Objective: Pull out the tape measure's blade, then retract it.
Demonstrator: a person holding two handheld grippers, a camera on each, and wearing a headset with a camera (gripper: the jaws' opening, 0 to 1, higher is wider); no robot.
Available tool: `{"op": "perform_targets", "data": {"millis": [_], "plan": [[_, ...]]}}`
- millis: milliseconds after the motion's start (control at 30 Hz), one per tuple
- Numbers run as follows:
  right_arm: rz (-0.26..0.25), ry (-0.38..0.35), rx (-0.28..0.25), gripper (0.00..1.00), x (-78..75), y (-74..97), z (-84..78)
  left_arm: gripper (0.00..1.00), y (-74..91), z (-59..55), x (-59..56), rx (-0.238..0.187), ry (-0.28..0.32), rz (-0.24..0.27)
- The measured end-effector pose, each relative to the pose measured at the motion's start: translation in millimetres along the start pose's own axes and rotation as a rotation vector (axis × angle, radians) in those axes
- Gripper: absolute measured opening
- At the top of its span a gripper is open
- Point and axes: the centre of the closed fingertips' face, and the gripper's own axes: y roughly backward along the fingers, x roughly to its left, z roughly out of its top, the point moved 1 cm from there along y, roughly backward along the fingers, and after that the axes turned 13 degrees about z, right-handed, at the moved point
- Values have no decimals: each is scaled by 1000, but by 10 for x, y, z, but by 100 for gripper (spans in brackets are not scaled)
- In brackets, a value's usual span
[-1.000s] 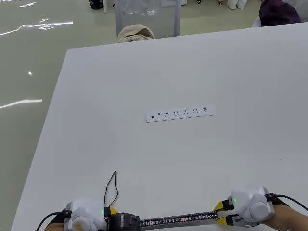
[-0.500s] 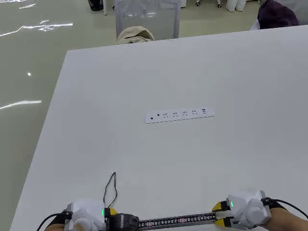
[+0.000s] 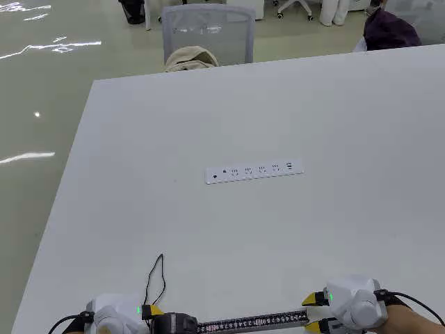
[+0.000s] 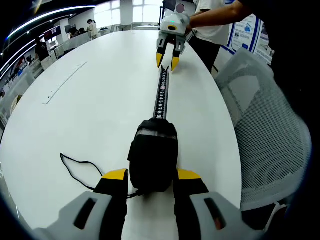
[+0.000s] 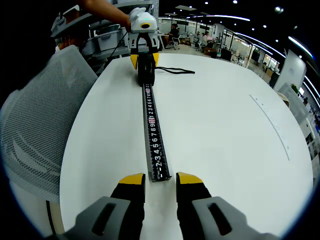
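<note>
A black tape measure (image 3: 174, 324) rests on the white table (image 3: 264, 236) at its near edge, and my left gripper (image 3: 161, 321) is shut on its case (image 4: 152, 155). Its blade (image 3: 254, 322) lies flat on the table, stretched out to the right. The blade's end (image 5: 160, 176) lies just ahead of my right gripper (image 5: 160, 179), which is open, with a yellow fingertip on either side of the end. In the left gripper view the right gripper (image 4: 167, 61) stands at the far end of the blade (image 4: 162, 95).
A white power strip (image 3: 254, 171) lies mid-table. A thin black cord (image 3: 156, 275) loops from the tape measure case. A grey mesh chair (image 3: 205, 31) stands at the far side and another (image 4: 270, 125) at the near edge beside me.
The head camera has tilted, shifting the picture down. The right gripper's jaws seem slightly wider apart around the blade's end. The tape measure case has stayed in place.
</note>
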Motion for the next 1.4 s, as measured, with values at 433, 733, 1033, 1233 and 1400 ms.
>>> {"op": "perform_targets", "data": {"millis": [433, 733, 1033, 1233, 1400], "plan": [[-70, -88, -37, 34, 75, 169, 8, 43, 205, -44, -34, -16, 108, 51], [-117, -154, -50, 47, 193, 253, 45, 53, 339, -81, -105, -9, 232, 126], [-185, -224, -78, 60, 327, 344, 81, 64, 475, -74, -260, -26, 313, 216], [-236, -269, -109, 66, 441, 415, 140, 69, 565, -33, -370, -49, 372, 265], [-288, -305, -133, 73, 512, 463, 184, 73, 635, 14, -460, -62, 405, 301]]}}
